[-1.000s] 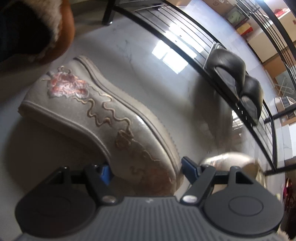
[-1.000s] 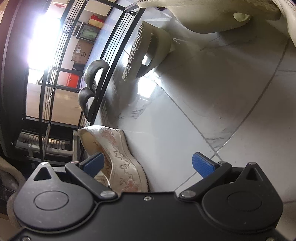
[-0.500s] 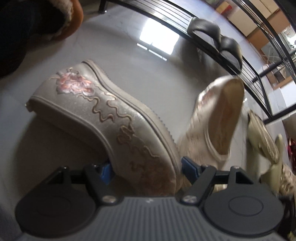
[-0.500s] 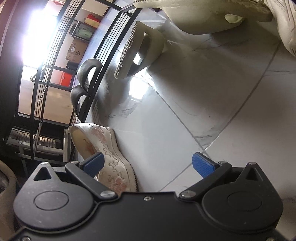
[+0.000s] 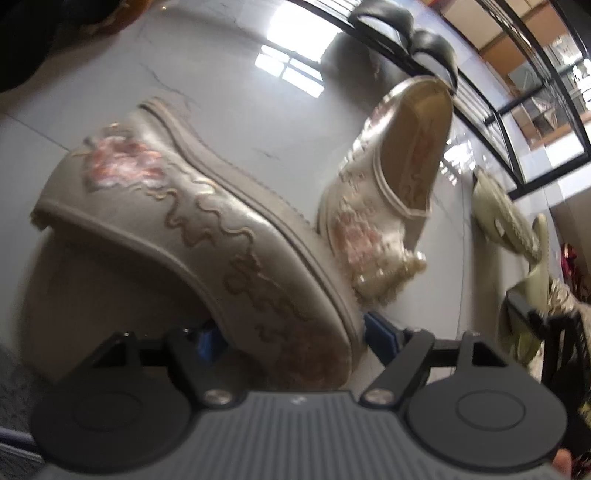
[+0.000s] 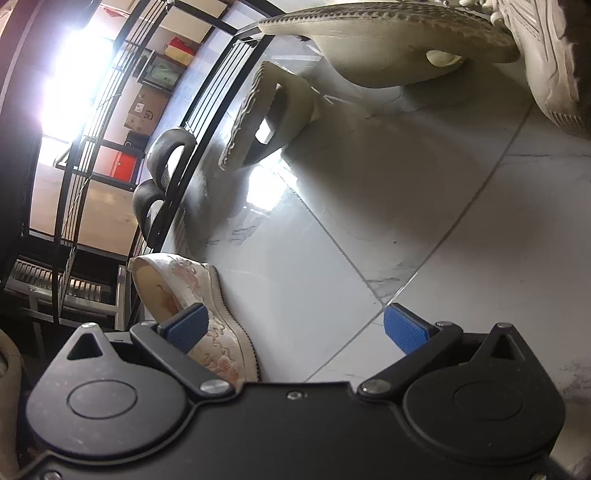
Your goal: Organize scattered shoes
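Note:
A beige embroidered shoe lies with its toe between the jaws of my left gripper. The jaws are opening, and the right pad stands just clear of the sole. The left pad is mostly hidden behind the shoe. Its mate, with pearls on the toe, stands on the floor close to the right. In the right wrist view that mate sits beside the left finger of my right gripper. The right gripper is open, with only floor tile between its fingers.
A black wire shoe rack holds two black shoes. Pale sandals lie by its end, one propped on edge against the rack. A white sneaker is at the far right. A brown fur-lined shoe lies at the upper left.
My left gripper carried the embroidered shoe to the right, and its mate came into view close beside it. The right gripper barely moved and stayed open.

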Available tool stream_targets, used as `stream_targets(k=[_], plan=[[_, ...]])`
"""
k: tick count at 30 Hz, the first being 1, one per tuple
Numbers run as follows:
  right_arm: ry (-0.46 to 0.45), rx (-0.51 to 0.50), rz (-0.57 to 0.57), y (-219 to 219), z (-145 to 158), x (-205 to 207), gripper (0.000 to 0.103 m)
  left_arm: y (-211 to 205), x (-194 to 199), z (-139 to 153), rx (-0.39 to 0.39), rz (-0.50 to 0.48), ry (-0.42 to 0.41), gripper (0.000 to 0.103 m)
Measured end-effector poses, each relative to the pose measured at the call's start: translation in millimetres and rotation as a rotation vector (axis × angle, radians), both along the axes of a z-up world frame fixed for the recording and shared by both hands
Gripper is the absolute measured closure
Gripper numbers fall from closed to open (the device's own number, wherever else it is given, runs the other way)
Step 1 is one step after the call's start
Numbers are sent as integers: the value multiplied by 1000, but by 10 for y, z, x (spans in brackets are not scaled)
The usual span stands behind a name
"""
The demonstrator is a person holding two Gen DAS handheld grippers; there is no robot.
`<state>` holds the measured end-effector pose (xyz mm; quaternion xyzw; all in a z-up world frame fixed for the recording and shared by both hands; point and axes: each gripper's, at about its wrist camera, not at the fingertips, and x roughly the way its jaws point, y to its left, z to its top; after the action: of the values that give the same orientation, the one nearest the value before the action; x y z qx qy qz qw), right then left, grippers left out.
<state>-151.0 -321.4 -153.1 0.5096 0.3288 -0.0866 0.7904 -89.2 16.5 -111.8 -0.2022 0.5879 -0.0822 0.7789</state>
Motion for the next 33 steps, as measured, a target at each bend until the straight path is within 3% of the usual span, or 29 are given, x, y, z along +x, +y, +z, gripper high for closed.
stream_targets(k=[8,13,16,33], plan=[[-13,20,-24,-74,24,-53,0,-289,-6,32,-6,-92,-43,28],[-48,58,-23,-52,132,-66,0,-276,-10,22,-17,-90,-31,29],[-103,3,20,6,259,-76,0,-244,-32,38,-26,-91,-33,29],[-92,4,-22,-23,286,-202,0,-260,-76,77,-31,-94,-54,32]])
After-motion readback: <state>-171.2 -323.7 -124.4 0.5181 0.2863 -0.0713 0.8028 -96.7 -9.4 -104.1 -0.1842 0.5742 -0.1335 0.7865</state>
